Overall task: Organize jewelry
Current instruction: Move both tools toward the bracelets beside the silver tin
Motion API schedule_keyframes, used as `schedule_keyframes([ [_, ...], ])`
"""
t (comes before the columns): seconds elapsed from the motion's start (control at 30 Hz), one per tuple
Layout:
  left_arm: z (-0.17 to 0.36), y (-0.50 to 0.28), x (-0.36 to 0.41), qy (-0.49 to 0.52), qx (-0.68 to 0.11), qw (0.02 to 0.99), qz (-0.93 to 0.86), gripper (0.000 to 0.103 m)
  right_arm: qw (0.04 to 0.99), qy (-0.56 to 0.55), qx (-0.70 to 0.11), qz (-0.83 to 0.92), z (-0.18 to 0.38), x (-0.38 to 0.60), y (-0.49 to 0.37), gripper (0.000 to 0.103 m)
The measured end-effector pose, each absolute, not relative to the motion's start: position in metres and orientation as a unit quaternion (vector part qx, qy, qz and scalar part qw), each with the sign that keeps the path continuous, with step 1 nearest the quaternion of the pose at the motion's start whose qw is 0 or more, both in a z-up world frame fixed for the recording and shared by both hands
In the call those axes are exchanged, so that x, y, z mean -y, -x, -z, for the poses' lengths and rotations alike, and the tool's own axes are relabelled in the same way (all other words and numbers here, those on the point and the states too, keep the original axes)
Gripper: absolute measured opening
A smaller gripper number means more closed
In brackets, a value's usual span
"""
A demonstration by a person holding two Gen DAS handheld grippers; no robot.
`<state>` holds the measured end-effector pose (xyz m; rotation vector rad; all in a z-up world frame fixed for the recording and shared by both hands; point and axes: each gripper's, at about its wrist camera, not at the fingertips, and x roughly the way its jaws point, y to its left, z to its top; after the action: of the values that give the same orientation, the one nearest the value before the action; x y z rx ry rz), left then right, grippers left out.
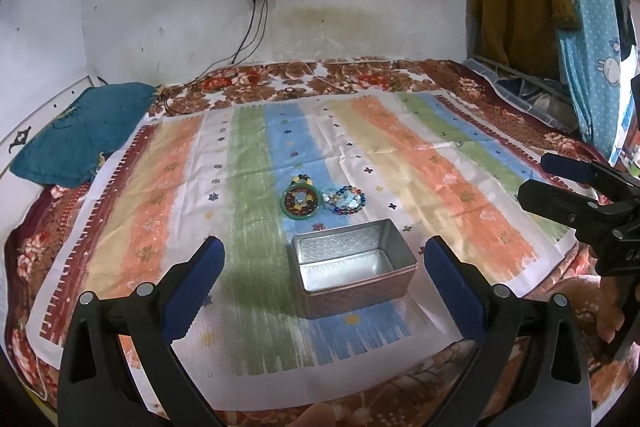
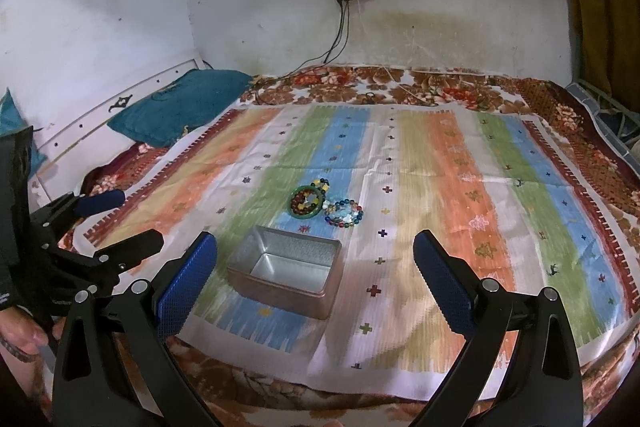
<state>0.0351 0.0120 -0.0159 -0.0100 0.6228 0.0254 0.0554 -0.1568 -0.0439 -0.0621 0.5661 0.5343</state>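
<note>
A silver tin [image 1: 354, 269] with embossed walls sits on a cloth [image 1: 400, 155] striped orange, green, blue and yellow, beside a green bangle [image 1: 301, 203] and multicoloured beads [image 1: 345, 200], over a brown floral blanket [image 1: 280, 83].

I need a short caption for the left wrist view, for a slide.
Open left hand-held gripper above an empty metal tin, bracelets lying beyond it on the striped cloth.

Empty tin box [image 1: 354, 267], bracelets [image 1: 320, 201] behind
</note>
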Motion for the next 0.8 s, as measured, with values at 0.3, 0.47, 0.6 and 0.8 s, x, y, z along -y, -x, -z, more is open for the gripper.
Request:
schedule_keyframes([
  [0.3, 0.016, -0.050, -0.018, 0.004, -0.294, 0.956, -0.016, 0.097, 0.924, 0.027, -0.277, -0.263, 0.048, 0.151, -0.071, 0.099],
  [0.47, 0.013, -0.058, -0.021, -0.005, -0.280, 0.960, -0.019, 0.098, 0.924, 0.031, -0.277, -0.261, 0.048, 0.148, -0.078, 0.099],
  [0.6, 0.017, -0.068, -0.026, 0.005, -0.293, 0.956, -0.015, 0.098, 0.924, 0.032, -0.278, -0.260, 0.050, 0.148, -0.085, 0.099],
  [0.8, 0.026, -0.081, -0.038, 0.028, -0.291, 0.956, -0.019, 0.098, 0.922, 0.031, -0.291, -0.251, 0.057, 0.144, -0.103, 0.099],
])
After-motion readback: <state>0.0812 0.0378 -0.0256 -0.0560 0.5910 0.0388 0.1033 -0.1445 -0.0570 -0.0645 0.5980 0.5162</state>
